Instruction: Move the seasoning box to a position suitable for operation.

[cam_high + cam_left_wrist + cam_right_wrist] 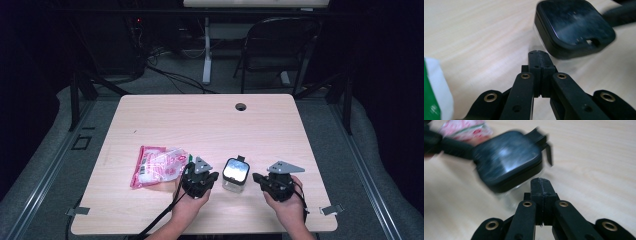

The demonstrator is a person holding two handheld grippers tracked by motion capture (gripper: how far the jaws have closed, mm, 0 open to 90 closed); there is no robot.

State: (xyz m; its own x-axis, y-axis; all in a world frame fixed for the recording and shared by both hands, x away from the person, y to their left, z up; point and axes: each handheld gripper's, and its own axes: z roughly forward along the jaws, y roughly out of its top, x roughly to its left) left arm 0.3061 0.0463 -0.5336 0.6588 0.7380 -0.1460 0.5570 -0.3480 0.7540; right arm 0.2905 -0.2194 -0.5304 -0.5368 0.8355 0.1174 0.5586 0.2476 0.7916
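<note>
We've got one clear square container with a glossy black lid (235, 174) and one pink-and-white plastic packet (157, 166) on the light wooden desk (200, 120). The container sits between our left gripper (212, 178) and right gripper (257, 178), just ahead of both jaws, which are pressed together, pinching nothing.

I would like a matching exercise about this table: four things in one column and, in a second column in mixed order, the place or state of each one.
Things:
1. clear container with a black lid
2. pink and white snack bag
3. left tongs
4. round hole

Places or states:
A. in the far part of the table top
B. shut and empty, just left of the container
C. stands between the two tongs
D. lies flat at the left, beside the left hand

Pairs: 1-C, 2-D, 3-B, 4-A
</note>
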